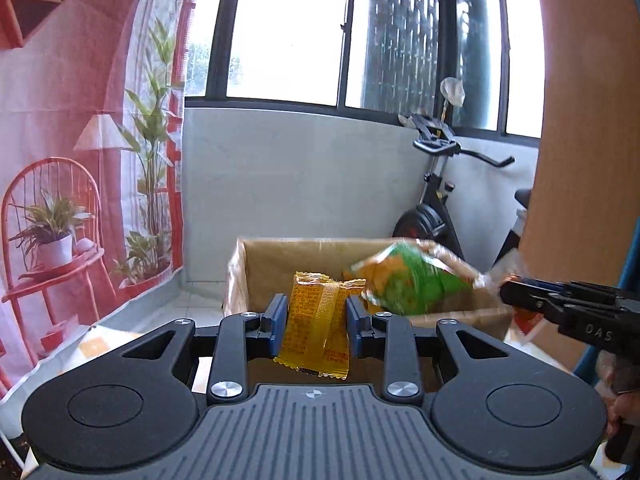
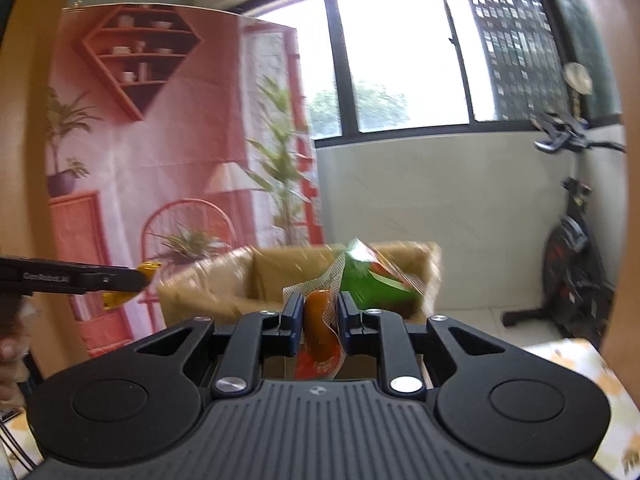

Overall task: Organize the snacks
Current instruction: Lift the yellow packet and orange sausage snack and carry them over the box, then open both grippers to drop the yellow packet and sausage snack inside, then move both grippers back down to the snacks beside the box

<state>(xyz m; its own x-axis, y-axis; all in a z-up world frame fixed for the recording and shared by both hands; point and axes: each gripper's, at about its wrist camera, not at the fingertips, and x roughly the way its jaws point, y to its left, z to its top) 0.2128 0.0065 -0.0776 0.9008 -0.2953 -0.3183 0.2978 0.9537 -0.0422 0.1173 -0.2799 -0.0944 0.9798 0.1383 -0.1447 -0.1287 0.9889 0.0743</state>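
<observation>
My left gripper (image 1: 317, 316) is shut on a yellow snack packet (image 1: 314, 328), which hangs upright between the blue pads. Behind it stands an open cardboard box (image 1: 280, 256). A green and orange snack bag (image 1: 412, 280) shows blurred over the box's right side. My right gripper (image 2: 319, 314) is shut on a clear-wrapped sausage snack with a red label (image 2: 319, 330). In the right wrist view the cardboard box (image 2: 404, 260) lies ahead with the green bag (image 2: 372, 284) over it. Each gripper appears in the other's view: the right gripper (image 1: 508, 290) and the left gripper (image 2: 138, 278).
A pink printed backdrop (image 1: 80, 160) hangs on the left. An exercise bike (image 1: 436, 200) stands at the back right under the window. A brown wooden panel (image 1: 580, 140) rises on the right. A flowered tablecloth (image 2: 580, 372) covers the table.
</observation>
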